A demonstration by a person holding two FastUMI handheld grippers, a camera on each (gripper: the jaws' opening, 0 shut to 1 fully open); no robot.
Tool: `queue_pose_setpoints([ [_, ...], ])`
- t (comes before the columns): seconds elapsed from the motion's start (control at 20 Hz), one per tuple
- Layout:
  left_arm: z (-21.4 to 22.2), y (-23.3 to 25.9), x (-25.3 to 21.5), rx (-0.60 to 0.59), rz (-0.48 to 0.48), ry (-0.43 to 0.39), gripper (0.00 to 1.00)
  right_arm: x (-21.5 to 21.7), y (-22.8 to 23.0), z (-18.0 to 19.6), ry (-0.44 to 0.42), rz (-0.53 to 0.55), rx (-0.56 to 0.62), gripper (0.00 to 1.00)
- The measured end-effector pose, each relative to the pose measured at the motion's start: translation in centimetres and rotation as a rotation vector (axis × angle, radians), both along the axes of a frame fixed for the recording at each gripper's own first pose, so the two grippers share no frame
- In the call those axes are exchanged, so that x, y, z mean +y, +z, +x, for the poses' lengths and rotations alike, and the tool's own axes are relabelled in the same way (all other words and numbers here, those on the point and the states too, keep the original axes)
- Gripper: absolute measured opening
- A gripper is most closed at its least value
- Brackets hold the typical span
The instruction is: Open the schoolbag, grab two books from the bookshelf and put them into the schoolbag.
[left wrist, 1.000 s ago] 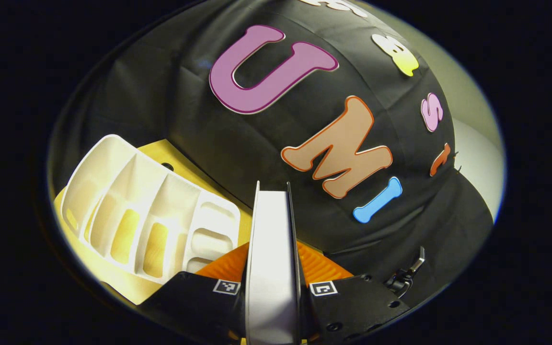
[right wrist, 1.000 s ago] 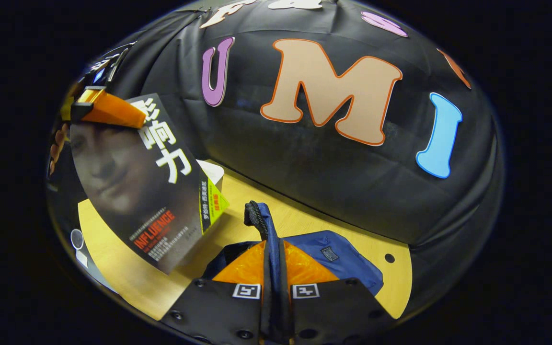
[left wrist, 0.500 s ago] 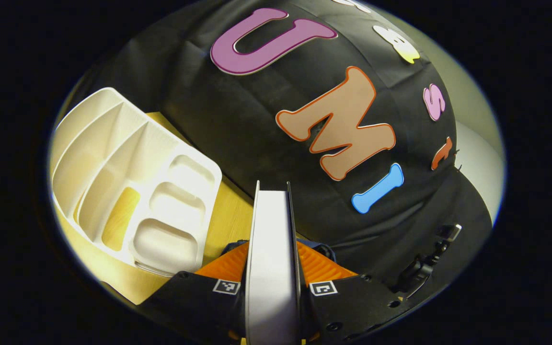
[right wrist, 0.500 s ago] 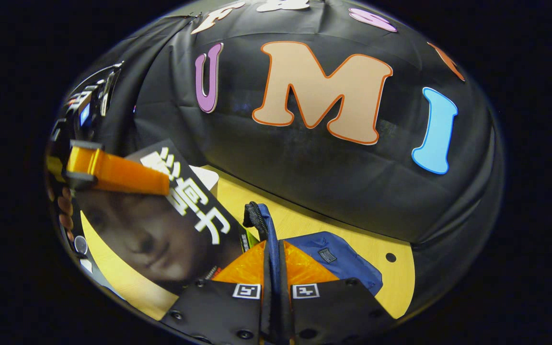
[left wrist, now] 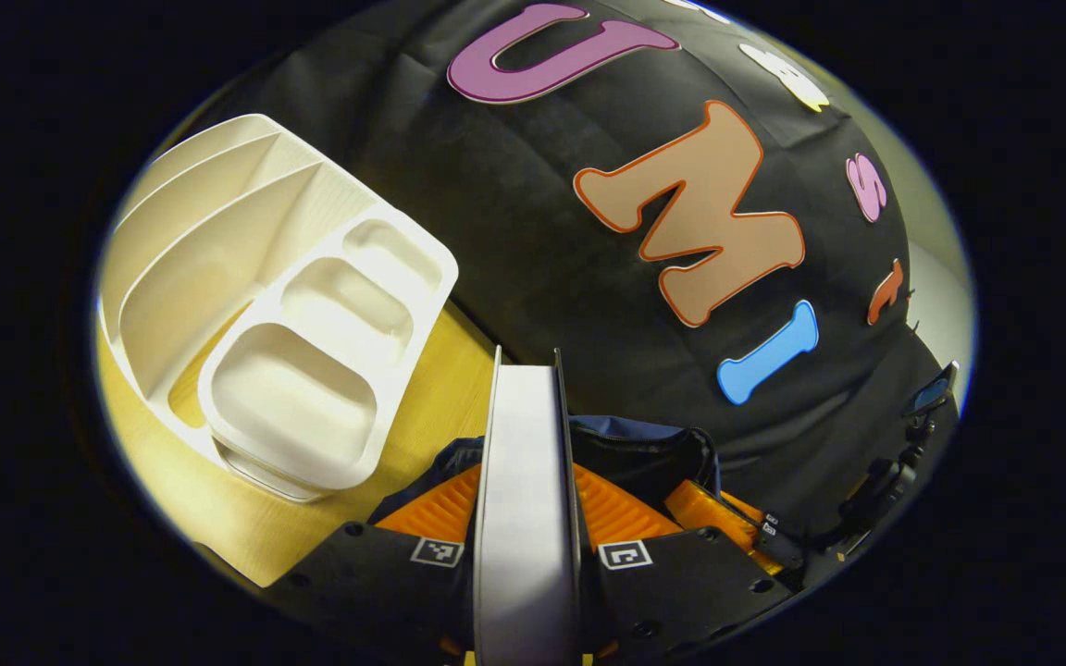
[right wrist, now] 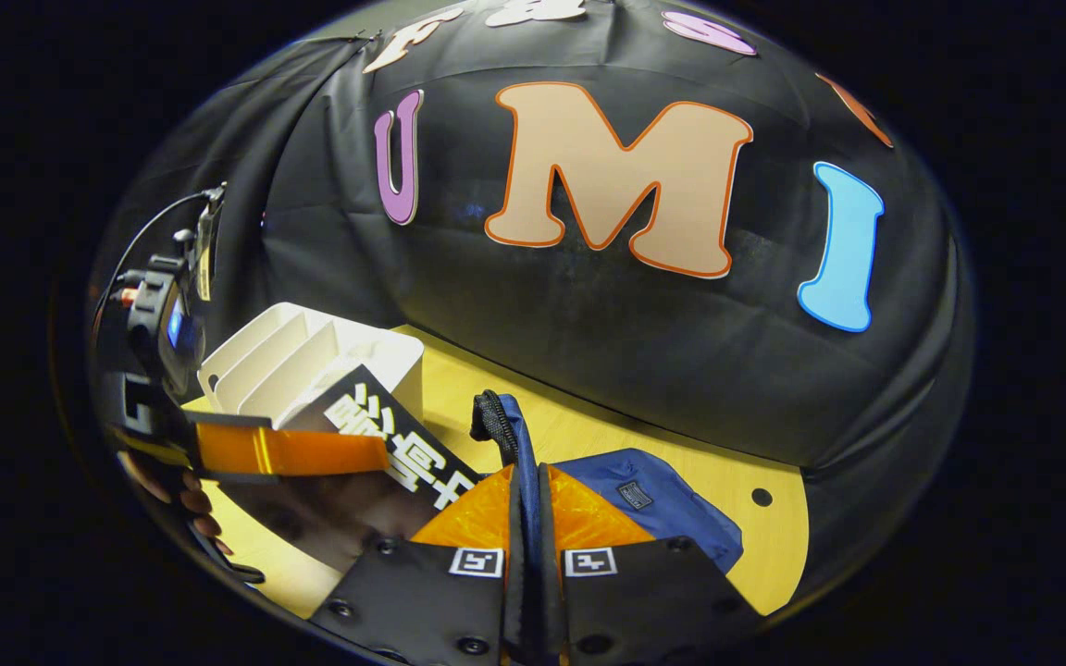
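My left gripper [left wrist: 526, 472] is shut on a book [left wrist: 526, 435], whose white page edge stands upright between the fingers. Just below and beyond it lies the blue schoolbag [left wrist: 653, 449], its dark mouth showing. In the right gripper view, the book's dark cover [right wrist: 394, 449] hangs low, just left of the bag, with one left finger [right wrist: 292, 450] across it. My right gripper [right wrist: 526, 472] is shut on the bag's edge strap [right wrist: 496, 421] and holds it up. The blue schoolbag [right wrist: 658, 499] spreads on the table behind it.
A white bookshelf [left wrist: 283, 305] with several empty slots stands on the wooden table [left wrist: 431, 388] to the left of the bag. It also stands at the back left in the right gripper view [right wrist: 311, 356]. A hand [right wrist: 191, 495] holds the left gripper.
The left gripper has carried the book down and over toward the schoolbag, so the bag has come into its view. The right gripper has held the strap still.
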State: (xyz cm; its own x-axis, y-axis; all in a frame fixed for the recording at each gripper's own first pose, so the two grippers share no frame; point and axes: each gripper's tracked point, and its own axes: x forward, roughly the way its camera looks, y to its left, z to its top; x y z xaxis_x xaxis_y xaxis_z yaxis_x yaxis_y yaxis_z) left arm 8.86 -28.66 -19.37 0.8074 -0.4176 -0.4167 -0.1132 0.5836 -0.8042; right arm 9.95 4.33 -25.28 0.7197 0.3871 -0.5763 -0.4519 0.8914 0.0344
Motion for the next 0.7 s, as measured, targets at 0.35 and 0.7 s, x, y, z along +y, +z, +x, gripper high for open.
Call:
queue_pose_setpoints([
  [0.35, -0.9, -2.8, -4.0, 0.051, 0.000, -0.013, 0.38, 0.6, 0.3, -0.5, 0.044, 0.019, 0.008, 0.10],
  [0.7, -0.5, -4.1, -7.5, 0.053, -0.024, -0.042, 0.40, 1.4, 0.9, -1.2, 0.098, 0.048, 0.017, 0.10],
])
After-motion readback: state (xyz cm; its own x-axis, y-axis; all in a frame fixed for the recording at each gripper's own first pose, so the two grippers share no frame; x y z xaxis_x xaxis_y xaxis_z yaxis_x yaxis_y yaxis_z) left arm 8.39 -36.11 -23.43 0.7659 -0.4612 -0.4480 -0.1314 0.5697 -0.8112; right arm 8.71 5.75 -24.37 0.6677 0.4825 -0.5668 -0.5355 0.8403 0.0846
